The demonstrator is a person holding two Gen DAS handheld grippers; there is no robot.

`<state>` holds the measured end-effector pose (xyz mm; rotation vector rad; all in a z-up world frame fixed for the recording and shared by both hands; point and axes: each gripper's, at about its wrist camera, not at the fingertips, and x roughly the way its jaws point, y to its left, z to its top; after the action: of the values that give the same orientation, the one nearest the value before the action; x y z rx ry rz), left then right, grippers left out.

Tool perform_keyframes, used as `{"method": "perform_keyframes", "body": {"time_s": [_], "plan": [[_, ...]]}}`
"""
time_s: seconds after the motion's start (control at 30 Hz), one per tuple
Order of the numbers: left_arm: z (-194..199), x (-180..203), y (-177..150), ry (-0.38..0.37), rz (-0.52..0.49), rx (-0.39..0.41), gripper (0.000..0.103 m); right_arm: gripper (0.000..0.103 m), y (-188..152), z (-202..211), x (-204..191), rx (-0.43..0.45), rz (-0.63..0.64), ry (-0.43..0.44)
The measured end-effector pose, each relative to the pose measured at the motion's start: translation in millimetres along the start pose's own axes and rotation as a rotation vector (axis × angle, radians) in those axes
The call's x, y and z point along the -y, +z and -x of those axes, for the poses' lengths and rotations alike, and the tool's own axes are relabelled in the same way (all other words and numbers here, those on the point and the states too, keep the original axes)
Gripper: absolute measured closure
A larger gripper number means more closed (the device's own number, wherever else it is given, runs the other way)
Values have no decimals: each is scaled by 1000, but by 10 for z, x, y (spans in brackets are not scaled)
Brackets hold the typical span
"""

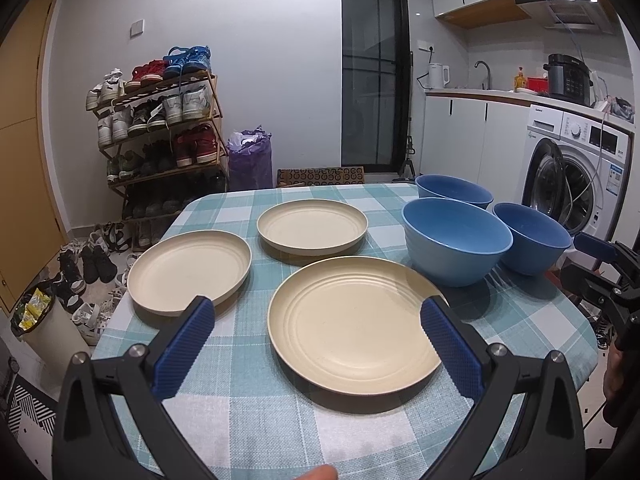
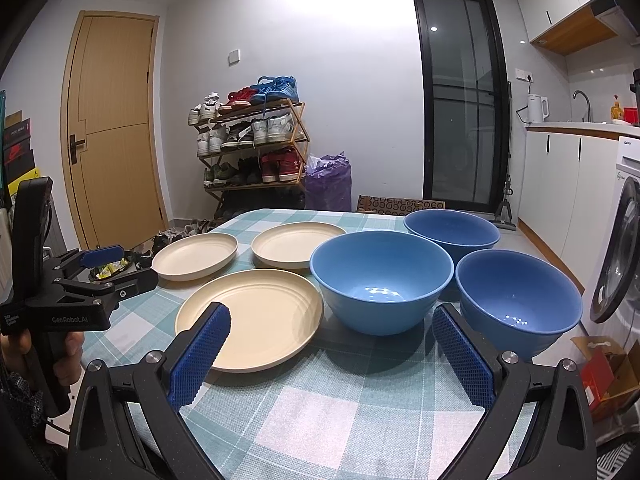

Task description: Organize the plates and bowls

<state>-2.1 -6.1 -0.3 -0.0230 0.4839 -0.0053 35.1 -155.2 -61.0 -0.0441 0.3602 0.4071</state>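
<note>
Plates and bowls sit unstacked on a checked tablecloth (image 1: 248, 420).

Biggest plate (image 1: 352, 324): cream, at 12 o'clock just ahead of your left gripper (image 1: 318, 346), jaws released, empty.

Two smaller plates (image 1: 188, 268) (image 1: 312, 224) lie at 10 and 12, farther off.

Three blue bowls: light one (image 2: 380, 280) at 12 of your right gripper (image 2: 330, 354), also released; darker ones (image 2: 518, 296) (image 2: 452, 230) at 1 and 2.

All prob. light, stiff, smooth plastic w/ slick rims. Pinch each rim's near edge.
</note>
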Motion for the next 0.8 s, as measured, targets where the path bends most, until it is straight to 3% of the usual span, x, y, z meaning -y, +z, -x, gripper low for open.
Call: {"method": "perform_keyframes", "body": {"time_s": [0.8], "plan": [[-142, -154, -59, -23, 36, 5, 0, 0, -66, -119, 78, -38, -18, -21]]}}
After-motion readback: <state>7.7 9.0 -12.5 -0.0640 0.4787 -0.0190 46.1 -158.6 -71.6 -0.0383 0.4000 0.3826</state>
